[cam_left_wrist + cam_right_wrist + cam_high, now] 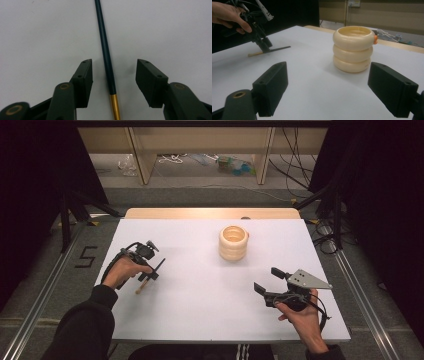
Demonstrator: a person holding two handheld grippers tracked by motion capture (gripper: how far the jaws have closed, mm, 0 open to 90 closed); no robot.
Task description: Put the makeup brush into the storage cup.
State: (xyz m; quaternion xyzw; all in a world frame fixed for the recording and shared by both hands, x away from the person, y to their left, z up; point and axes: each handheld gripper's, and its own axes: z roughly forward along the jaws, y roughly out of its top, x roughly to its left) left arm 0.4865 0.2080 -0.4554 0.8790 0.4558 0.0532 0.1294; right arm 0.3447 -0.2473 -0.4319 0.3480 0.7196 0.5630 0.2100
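**Thin stick between the left gripper's jaws**

Black jaws of the left gripper (113, 75) stand on both sides of a thin stick (106, 50) that lies flat on the white counter (37, 37). Neither jaw touches it, so this gripper is open around the stick. Most of the stick is dark, and its end near the gripper is gold. From the high view, the stick lies at the left side of the counter under the left hand (125, 270). The right gripper (270, 281) is open and holds nothing. A cream pot (233, 243) made of three rings stands well apart from both. A black "5" (86, 256) is marked on the floor at the left.
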